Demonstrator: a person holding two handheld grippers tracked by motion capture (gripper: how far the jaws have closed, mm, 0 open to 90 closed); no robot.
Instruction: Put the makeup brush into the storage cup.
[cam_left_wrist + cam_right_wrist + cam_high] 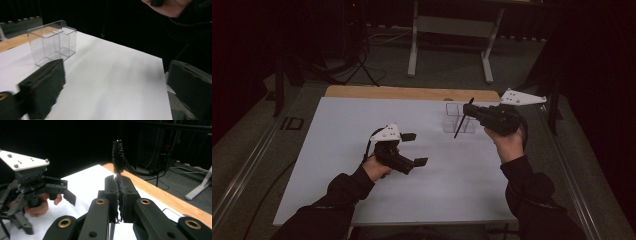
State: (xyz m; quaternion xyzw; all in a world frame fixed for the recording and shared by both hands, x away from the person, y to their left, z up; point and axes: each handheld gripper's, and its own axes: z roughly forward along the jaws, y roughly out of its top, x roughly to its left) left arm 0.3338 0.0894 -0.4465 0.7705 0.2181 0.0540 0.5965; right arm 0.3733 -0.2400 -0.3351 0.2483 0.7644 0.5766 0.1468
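Observation:
My right gripper [470, 114] is raised over the back right of the white table top [342, 150], shut on a thin black bottle brush [460, 126]. In the right gripper view the pads [128, 192] pinch the brush's stem, and its bristled head [118, 157] sticks up above them. A clear plastic two-compartment box [457, 117] stands just behind the brush on the table; it looks empty. My left gripper [415, 149] hovers near the table's middle, pointing right, its jaws wide open with nothing between them. In the left gripper view its pads [45, 85] frame bare table, with the box [51, 42] at upper left.
A wooden strip [412, 92] runs along the table's far edge. Beyond it stand a white desk frame [449, 30] and dark stands with cables on the carpet. The room around the table is dark. The person's right hand [170, 6] is at the top of the left gripper view.

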